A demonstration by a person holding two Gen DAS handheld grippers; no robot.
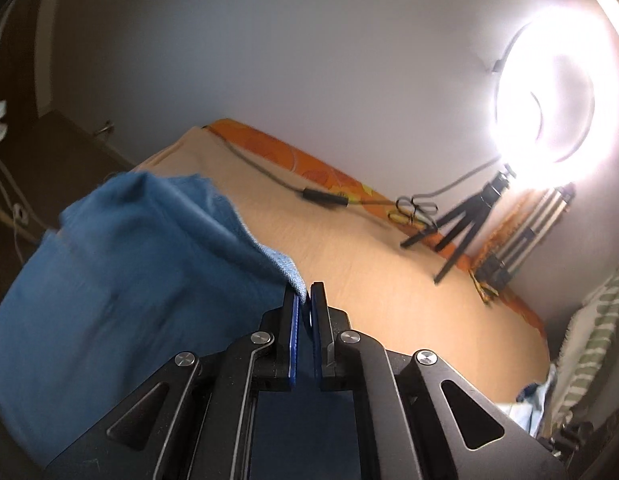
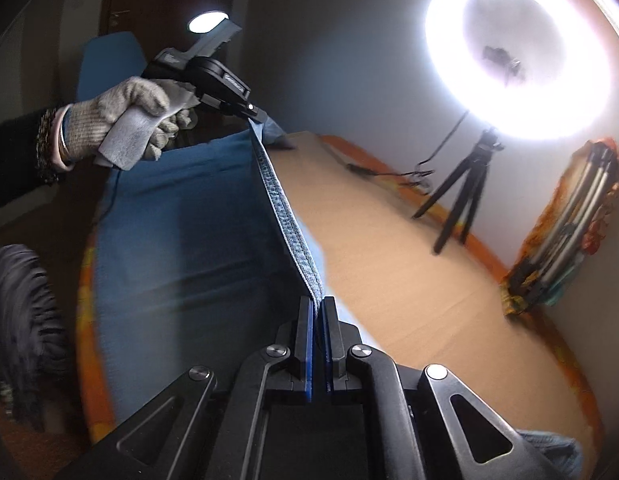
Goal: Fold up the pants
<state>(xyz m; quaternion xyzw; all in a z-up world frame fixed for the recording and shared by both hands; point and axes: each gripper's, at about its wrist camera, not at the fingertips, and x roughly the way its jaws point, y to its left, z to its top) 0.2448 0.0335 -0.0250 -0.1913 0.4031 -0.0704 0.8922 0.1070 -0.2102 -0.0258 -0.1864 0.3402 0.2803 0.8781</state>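
The pants (image 2: 181,216), blue and soft-napped, hang lifted off the desk (image 2: 409,264), strung between the two grippers by the waistband (image 2: 287,220); that band is a thicker, paler strip with a ribbed, woven look, and it runs taut in a straight line from one pair of jaws to the other, which suggests the pull is meant to square the top edge before a fold; below it the cloth drops in a broad sheet, slack and faintly creased.

The right gripper (image 2: 318,312) is clenched on the near end of the band; the left gripper (image 1: 304,300) pinches the other corner, a light-blue edge showing between its blue pads; a gloved hand (image 2: 121,120) in coarse grey knit grasps its handle.

The desk is pale tan, smooth, matte, with an orange patterned cloth (image 1: 309,164) along its far edge; nothing lies where the pants would come down, so the fold seems not yet begun.

Further off, a ring light (image 2: 517,48) glares on a black tripod (image 2: 465,196); a cable (image 1: 269,172) trails across the desk; a second, folded stand (image 2: 569,224) leans on the wall.
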